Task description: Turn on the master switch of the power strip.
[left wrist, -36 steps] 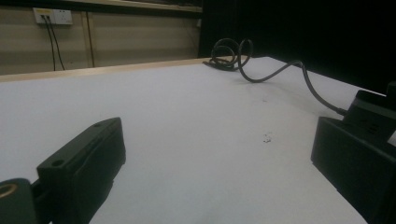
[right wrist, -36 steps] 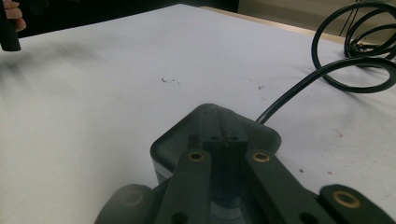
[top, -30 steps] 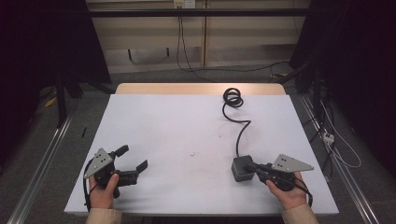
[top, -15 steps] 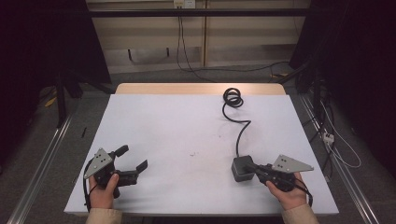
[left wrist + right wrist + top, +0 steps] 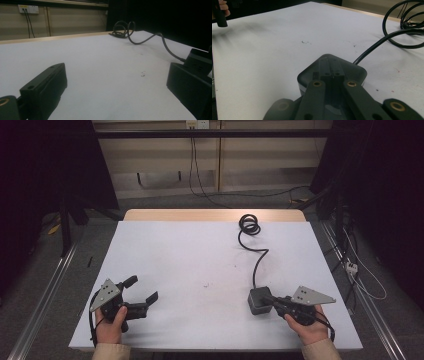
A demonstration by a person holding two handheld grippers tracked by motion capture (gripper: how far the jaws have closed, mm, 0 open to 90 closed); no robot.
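My right gripper (image 5: 272,301), jaws together over the black power block (image 5: 260,300), could slide off if its coiled cable (image 5: 250,226) drags, while my left gripper (image 5: 142,292) gapes empty.

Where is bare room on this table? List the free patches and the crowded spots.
Free: the table from its left edge across to the black cable, ahead of the left claw. Crowded: the near right, where the right claw meets the power block, and the cable coil behind.
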